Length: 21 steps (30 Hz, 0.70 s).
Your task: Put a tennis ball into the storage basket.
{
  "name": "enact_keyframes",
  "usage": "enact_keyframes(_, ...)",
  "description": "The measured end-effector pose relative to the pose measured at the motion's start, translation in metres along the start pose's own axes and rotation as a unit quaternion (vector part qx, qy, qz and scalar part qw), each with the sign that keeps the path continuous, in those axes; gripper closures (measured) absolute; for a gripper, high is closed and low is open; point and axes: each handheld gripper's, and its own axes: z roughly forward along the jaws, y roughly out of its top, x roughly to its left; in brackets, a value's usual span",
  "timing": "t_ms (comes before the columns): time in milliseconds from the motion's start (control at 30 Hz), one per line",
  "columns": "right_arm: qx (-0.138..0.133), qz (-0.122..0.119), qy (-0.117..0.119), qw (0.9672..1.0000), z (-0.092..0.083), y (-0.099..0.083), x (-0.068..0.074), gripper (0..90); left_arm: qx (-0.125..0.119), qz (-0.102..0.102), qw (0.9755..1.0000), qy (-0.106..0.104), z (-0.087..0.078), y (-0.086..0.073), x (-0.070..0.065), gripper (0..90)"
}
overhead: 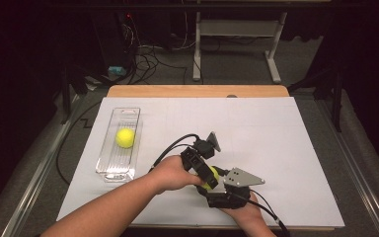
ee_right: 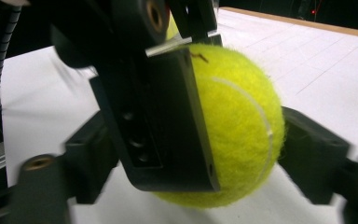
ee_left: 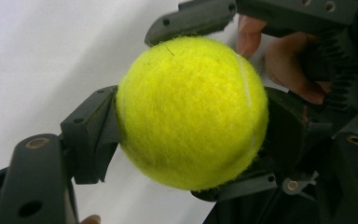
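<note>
A: Counting from the high view, you have two tennis balls on show: one tennis ball (overhead: 210, 178) held between your two grippers near the front edge of the bench (overhead: 286, 148), and a second ball (overhead: 125, 138) lying in the clear tray (overhead: 128, 114) well off to your left.

B: One tray, then?

A: One tray, long and narrow, on the white sheet, with that single ball near its middle.

B: And my left gripper (overhead: 203, 168)?

A: In the left gripper view your fingers (ee_left: 91, 135) are clamped on the ball, one pad at each side, pressing into the felt. The ball hangs clear of the white surface there.

B: The right gripper (overhead: 217, 190)?

A: Its two fingers (ee_right: 312, 154) stand to either side of the same ball in the right gripper view. The far one sits right at the felt; the near one is hidden behind your left gripper's finger, so you can't read from here whether that pair presses or only brackets the ball.

B: Hands?

A: Two, one on each gripper, close together.
</note>
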Motion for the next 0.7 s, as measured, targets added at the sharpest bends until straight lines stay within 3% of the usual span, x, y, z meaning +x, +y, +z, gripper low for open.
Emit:
enact_keyframes(167, 0.004, 0.006, -0.011, 0.9999, 0.003, -0.002, -0.001, 0.0, -0.004, -0.005, 0.9999, 0.009, -0.004, -0.002, 0.003, 26.7)
enact_keyframes(467, 0.0, -0.005, -0.022, 0.9997, -0.003, -0.003, -0.004, 0.0, -0.007, -0.017, 0.9993, 0.033, -0.011, -0.008, 0.011, 26.7)
enact_keyframes(700, 0.0, -0.009, -0.044, 0.999, -0.013, -0.005, -0.013, 0.0, -0.01, -0.035, 0.9979, 0.054, -0.019, -0.017, 0.022, 26.7)
